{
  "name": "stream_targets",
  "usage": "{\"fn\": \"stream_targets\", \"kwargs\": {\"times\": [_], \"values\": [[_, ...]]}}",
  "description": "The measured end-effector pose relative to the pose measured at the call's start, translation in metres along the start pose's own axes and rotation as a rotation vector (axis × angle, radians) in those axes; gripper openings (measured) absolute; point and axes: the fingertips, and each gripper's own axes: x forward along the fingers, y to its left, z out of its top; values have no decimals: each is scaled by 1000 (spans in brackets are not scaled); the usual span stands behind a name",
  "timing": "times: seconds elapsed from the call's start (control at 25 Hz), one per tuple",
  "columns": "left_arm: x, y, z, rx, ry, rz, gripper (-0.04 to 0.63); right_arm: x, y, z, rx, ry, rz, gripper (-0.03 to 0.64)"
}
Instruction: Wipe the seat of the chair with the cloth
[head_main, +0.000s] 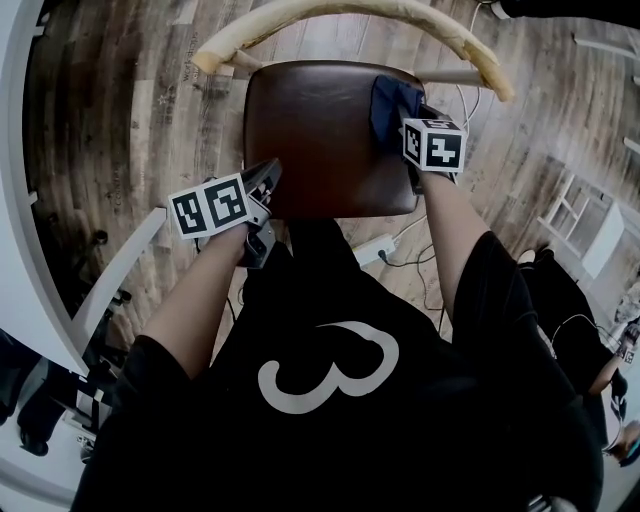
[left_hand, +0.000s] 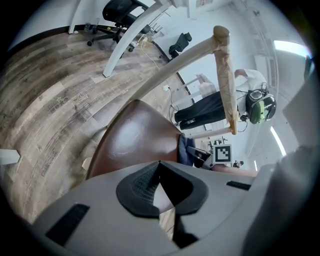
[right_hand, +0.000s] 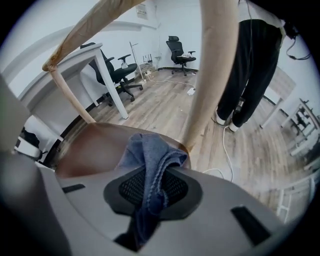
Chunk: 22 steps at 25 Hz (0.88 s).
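The chair's brown seat (head_main: 325, 135) lies below me, with its curved pale wooden backrest (head_main: 400, 15) on the far side. At the seat's far right corner, my right gripper (head_main: 402, 125) is shut on a blue cloth (head_main: 388, 100). The right gripper view shows the cloth (right_hand: 150, 157) bunched between the jaws and resting on the seat (right_hand: 90, 147). My left gripper (head_main: 268, 180) sits at the seat's near left edge. In its own view the pads (left_hand: 145, 182) meet at the tips with nothing between them, and the seat (left_hand: 135, 142) stretches ahead.
A power strip (head_main: 375, 248) and cables lie on the wooden floor by the seat's near right. A white desk leg (head_main: 120, 275) slants at the left. Office chairs (right_hand: 122, 75) and a standing person's legs (right_hand: 252, 65) are further off. A white rack (head_main: 580, 215) stands at the right.
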Motion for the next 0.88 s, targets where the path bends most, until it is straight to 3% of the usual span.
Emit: {"fn": "stream_targets", "kwargs": {"times": [0.16,0.36,0.6,0.88], "values": [[1,-1,-3,9,6,2,12,-6,-20,-12,35,11,-32,55],[-1,-3,-5,11,3,-6,12,-17,-13,-4,50,-35,-17,55],[-11,-2,-2,-18,-32,-25,12,-41,31,18,21,-125,57,55],[-33,18,-1,-38,-64,-10,12,-62,101,33,65,-189,181,55]]}}
